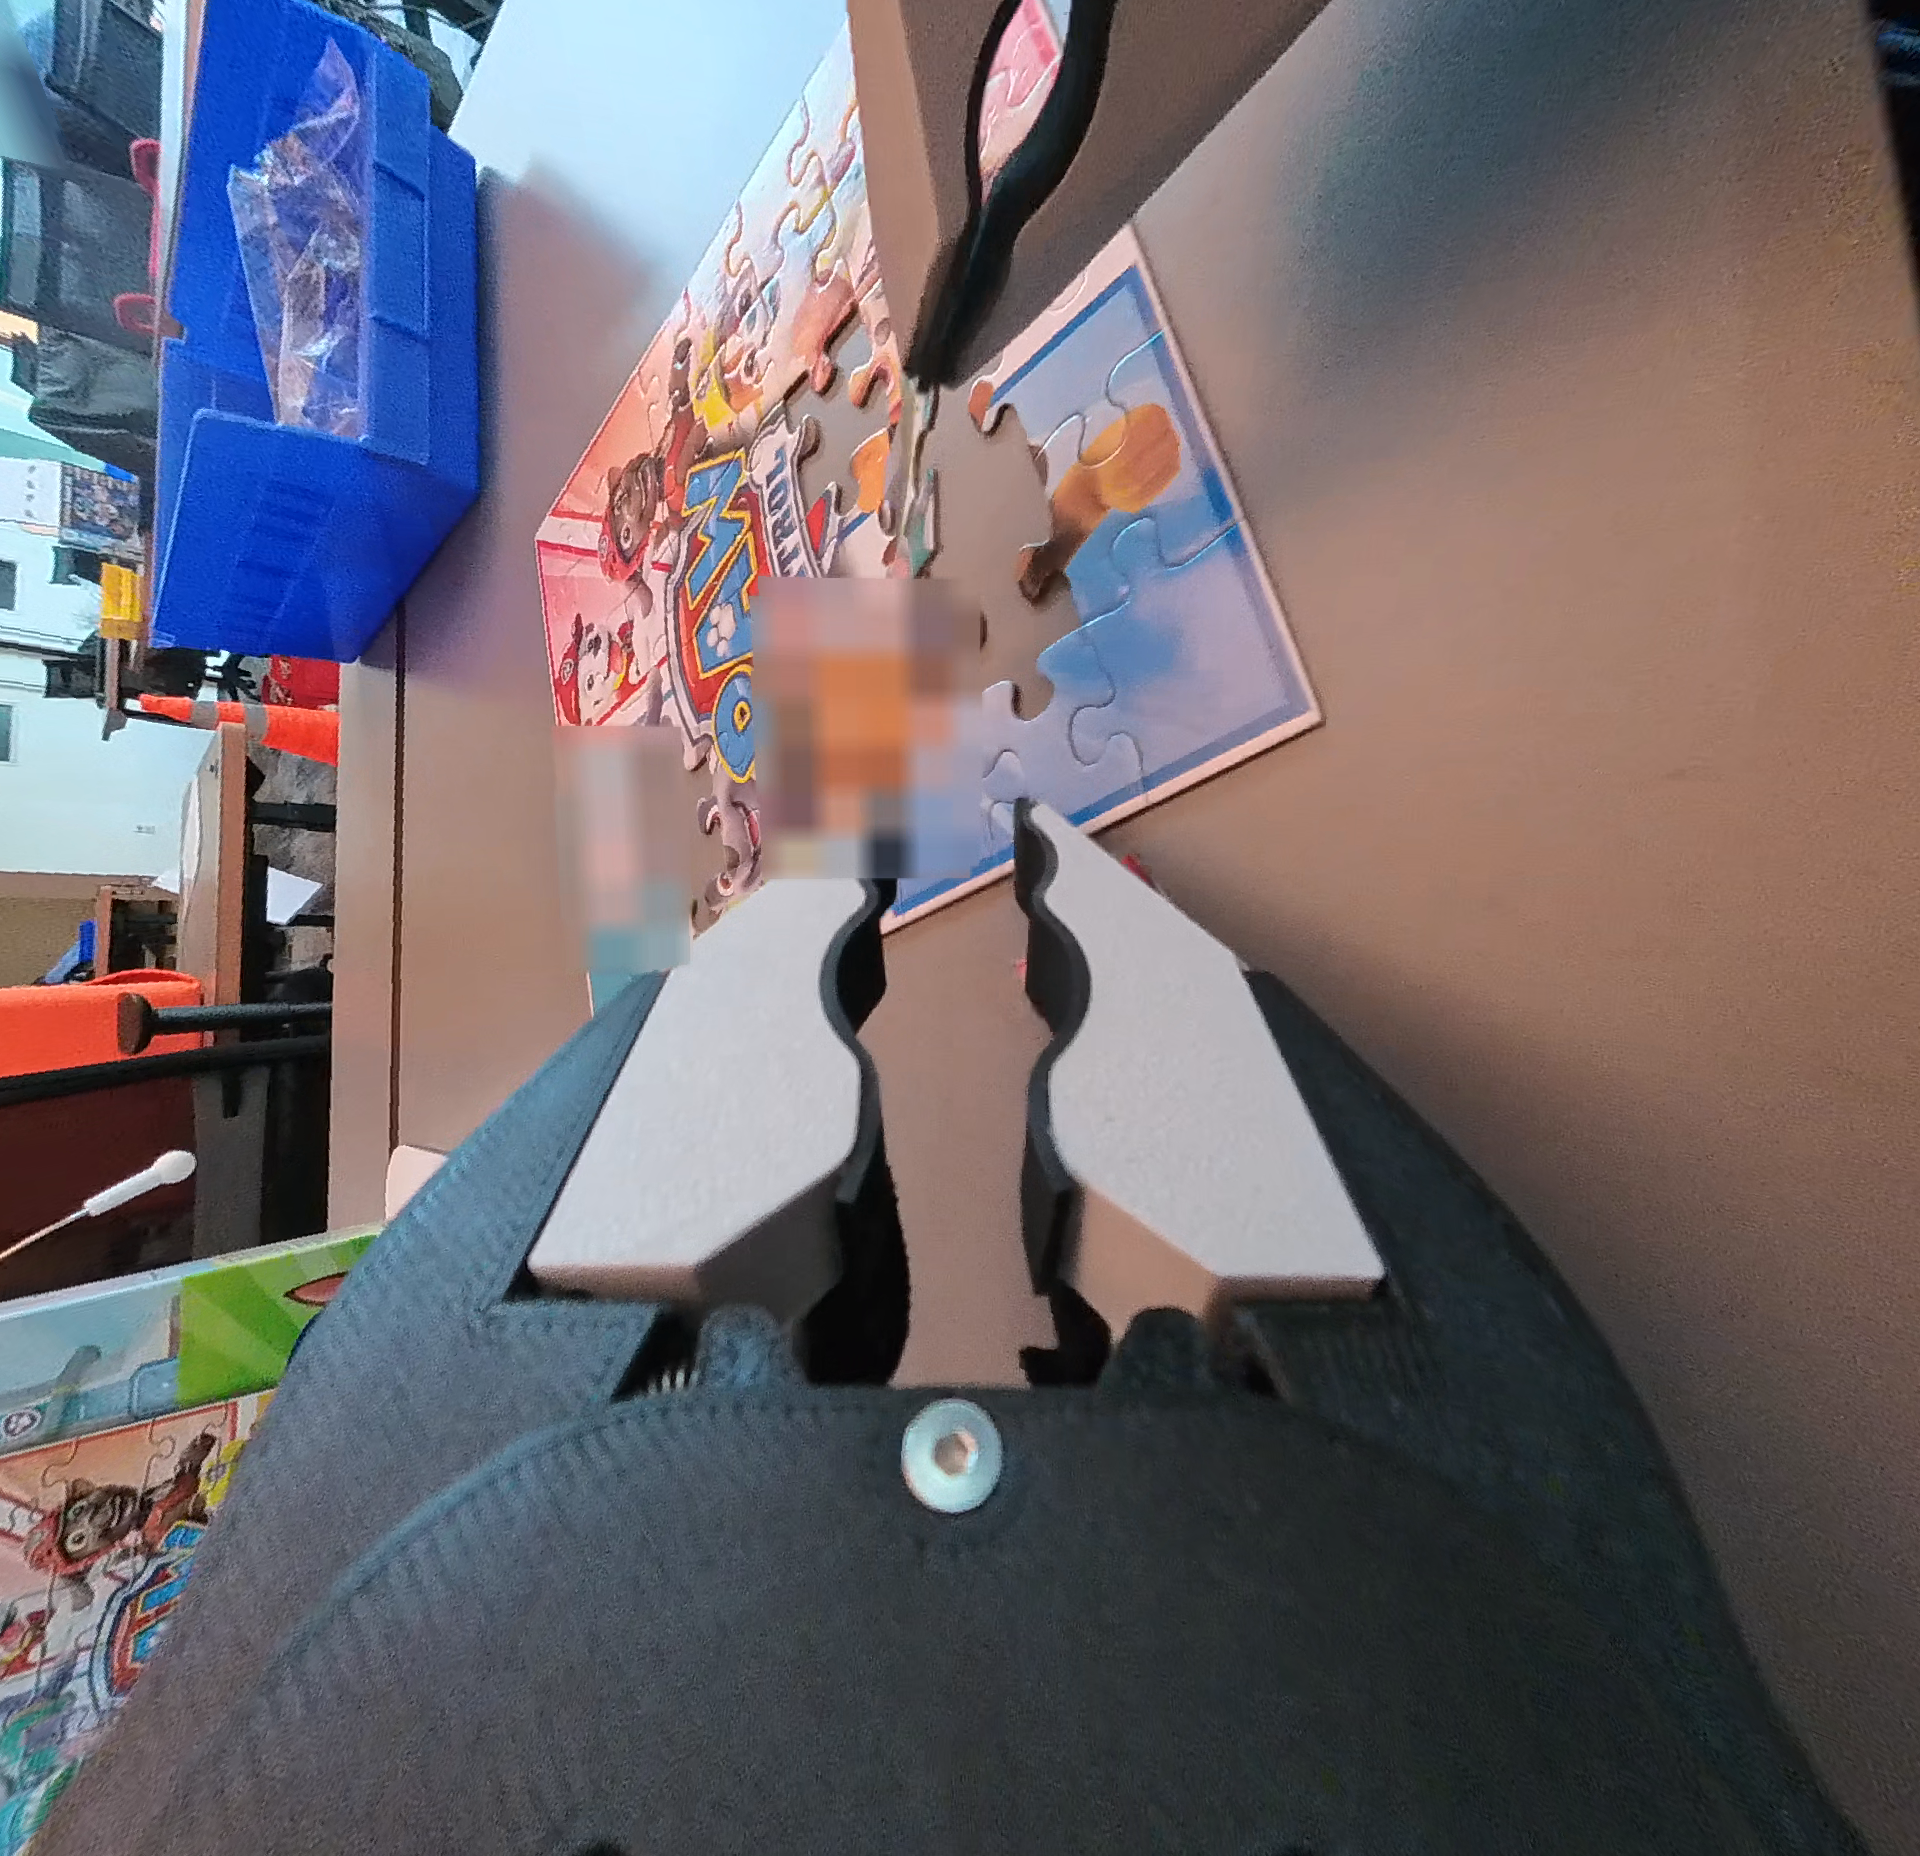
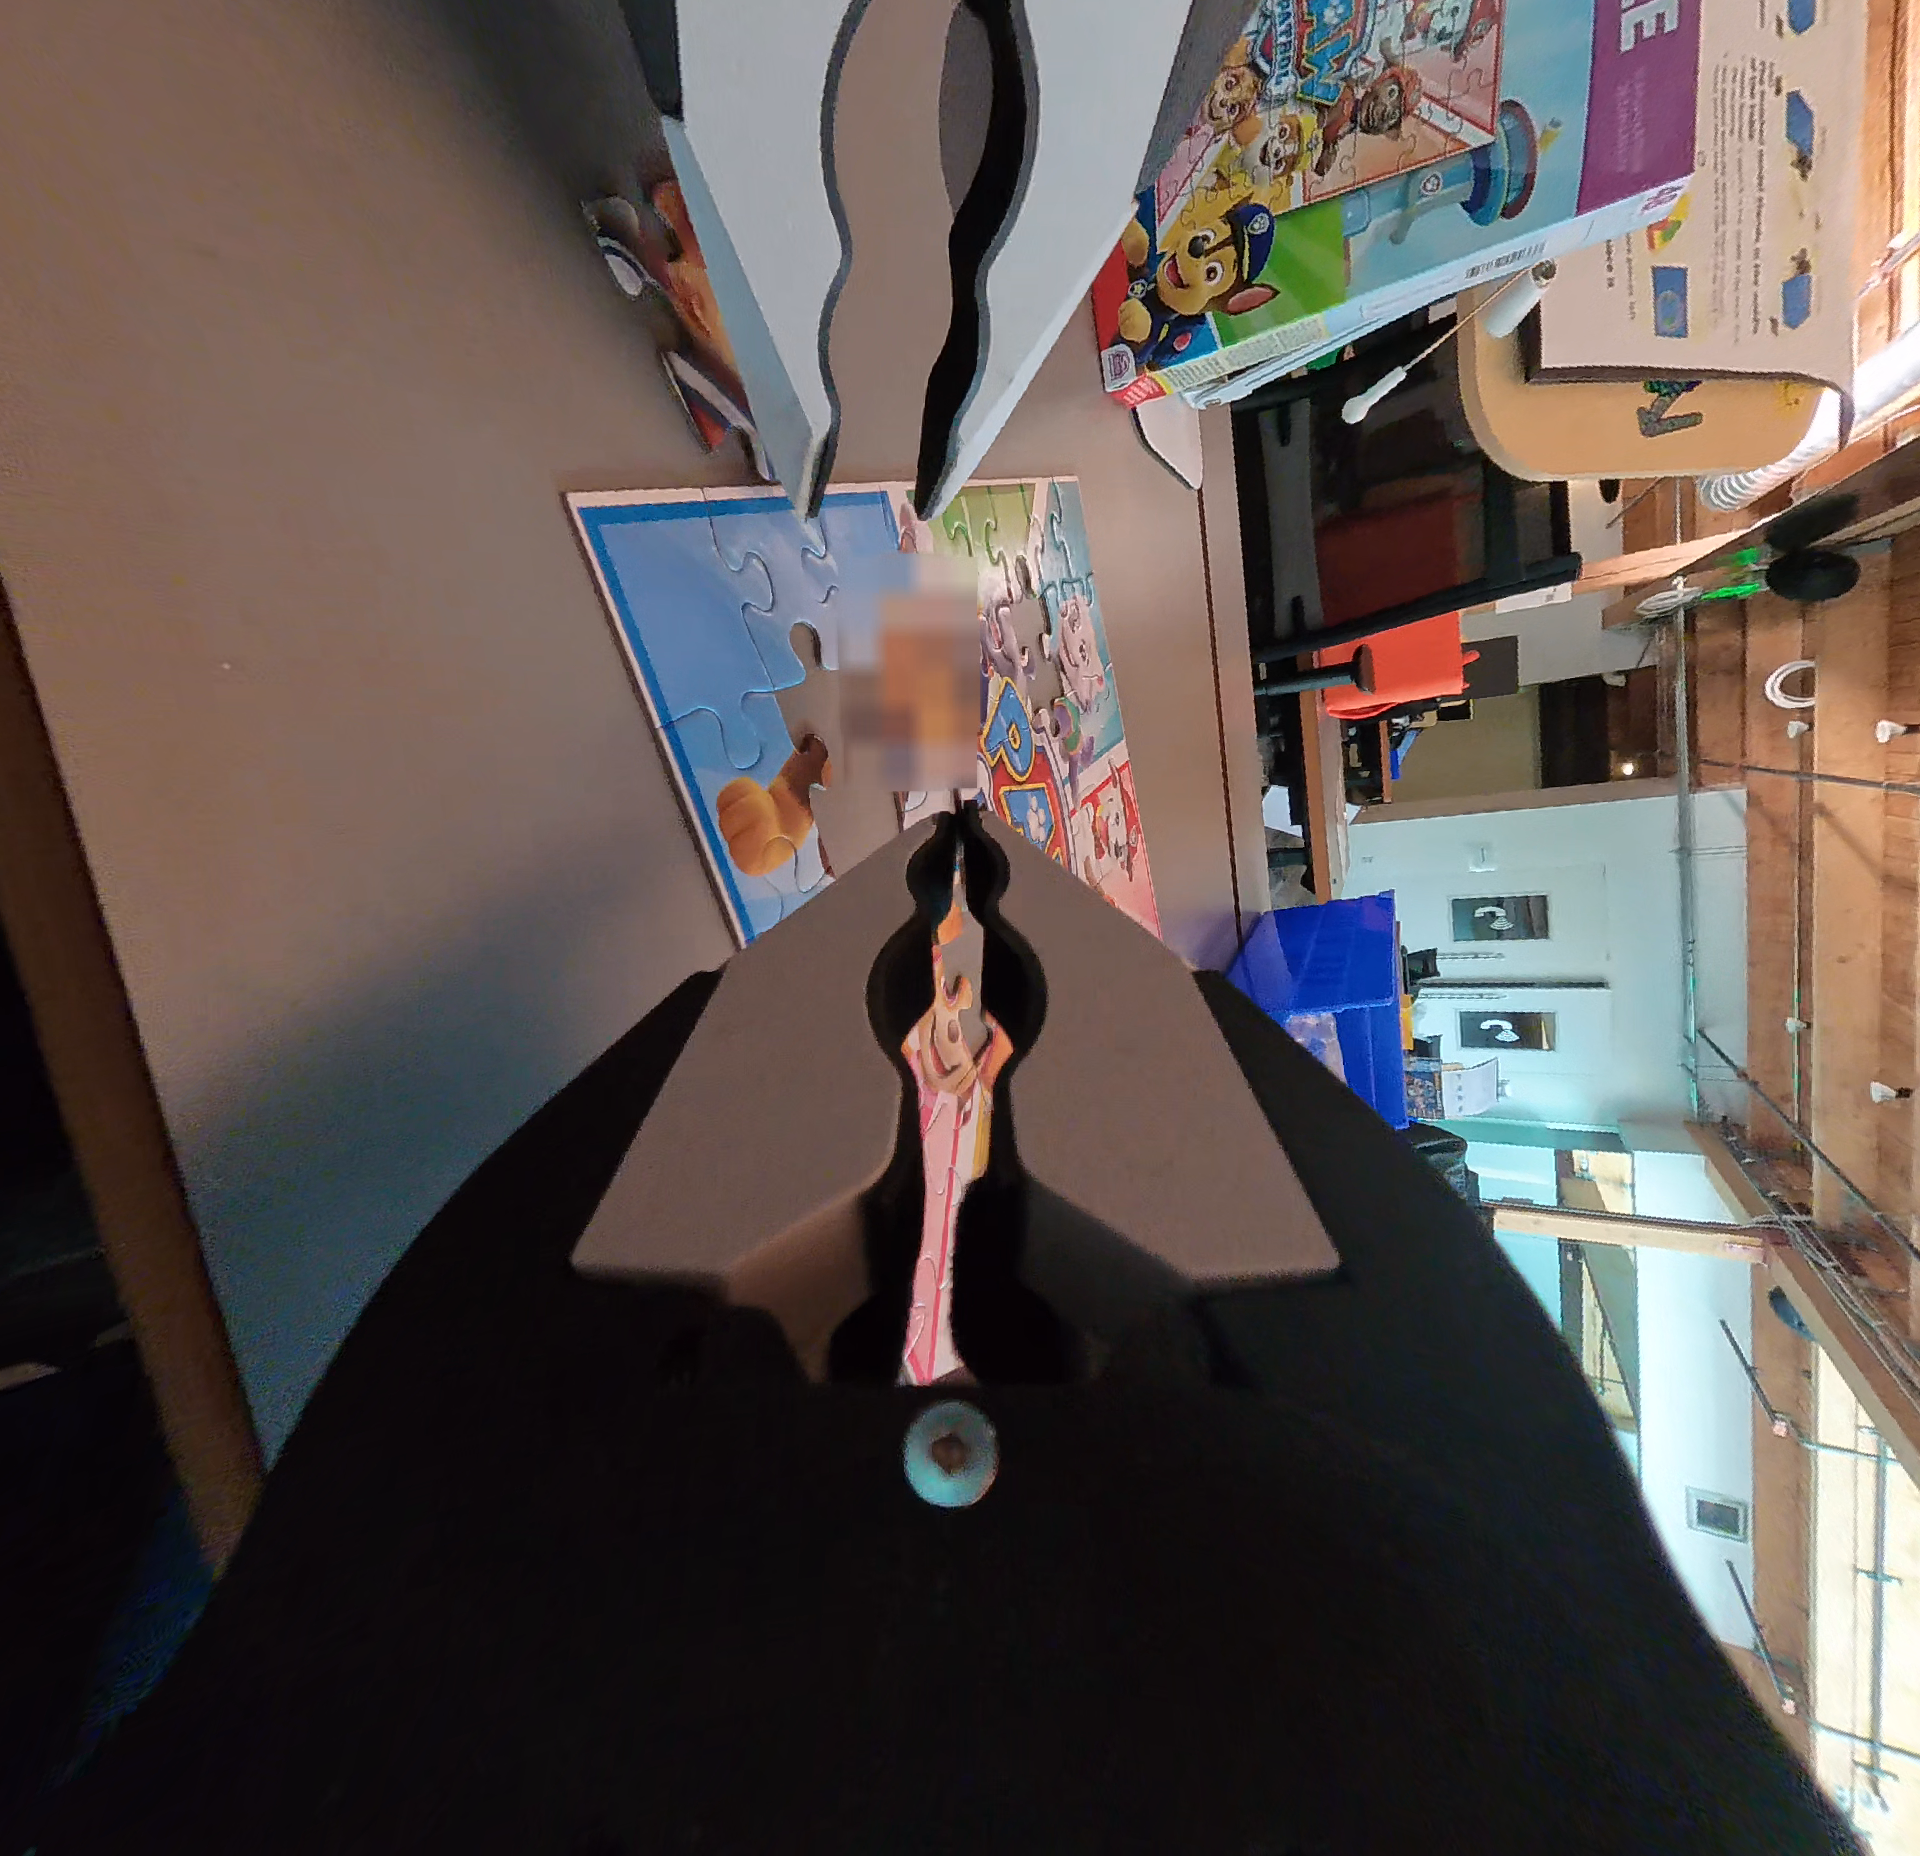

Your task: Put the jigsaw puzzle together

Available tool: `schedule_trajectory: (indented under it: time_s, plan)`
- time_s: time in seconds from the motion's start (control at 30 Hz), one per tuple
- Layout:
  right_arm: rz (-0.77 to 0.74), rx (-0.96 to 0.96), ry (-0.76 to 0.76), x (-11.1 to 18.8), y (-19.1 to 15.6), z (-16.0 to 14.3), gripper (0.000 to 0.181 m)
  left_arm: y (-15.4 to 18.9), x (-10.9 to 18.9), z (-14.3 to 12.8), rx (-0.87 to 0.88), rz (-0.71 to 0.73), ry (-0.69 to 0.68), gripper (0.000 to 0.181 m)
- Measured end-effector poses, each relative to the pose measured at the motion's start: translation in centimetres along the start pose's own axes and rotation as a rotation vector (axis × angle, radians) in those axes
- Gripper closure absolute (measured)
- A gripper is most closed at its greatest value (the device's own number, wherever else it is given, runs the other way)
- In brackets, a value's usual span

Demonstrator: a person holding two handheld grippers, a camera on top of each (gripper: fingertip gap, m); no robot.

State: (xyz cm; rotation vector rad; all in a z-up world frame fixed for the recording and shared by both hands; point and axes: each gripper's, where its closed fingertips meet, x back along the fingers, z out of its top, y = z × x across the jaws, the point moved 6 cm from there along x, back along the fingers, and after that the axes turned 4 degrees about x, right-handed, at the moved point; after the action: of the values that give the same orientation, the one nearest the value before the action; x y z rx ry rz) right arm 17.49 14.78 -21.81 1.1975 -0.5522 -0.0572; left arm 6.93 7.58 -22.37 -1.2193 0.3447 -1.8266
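The partly built cartoon jigsaw puzzle lies flat on the grey table, with a hole in its middle between the blue section and the picture section. It also shows in the right wrist view. My right gripper is shut on a puzzle piece, seen edge-on and held over the hole; the gripper shows from the left wrist view. My left gripper is open and empty at the puzzle's near edge, and shows opposite in the right wrist view.
Loose puzzle pieces lie on the table beside my left gripper. The puzzle box sits at the table edge with a cotton swab near it. A blue bin holding a clear plastic bag stands beyond the puzzle.
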Motion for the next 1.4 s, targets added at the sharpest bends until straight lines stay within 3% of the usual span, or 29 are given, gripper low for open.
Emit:
schedule_trajectory:
  time_s: [0.3,0.5,0.87,1.03,1.4]
  plan:
    - [-0.060,0.075,0.029,-2.2,2.2,-1.1,0.181,-2.9,-0.5,-1.4,0.123,0.005,-0.033,0.157]
    - [-0.157,0.179,0.056,-3.0,2.7,-0.2,0.181,-4.2,-0.4,-1.1,0.256,-0.060,0.147,0.153]
    - [-0.170,0.207,0.085,-3.0,2.5,0.0,0.181,-4.7,0.1,-0.1,0.139,0.043,0.195,0.163]
    - [-0.159,0.197,0.092,-3.1,2.7,0.0,0.181,-4.2,-0.6,0.2,0.076,0.052,0.183,0.177]
    - [-0.095,0.025,0.136,-3.5,4.5,-0.7,0.174,-5.3,-1.0,0.2,-0.065,0.192,0.134,0.181]
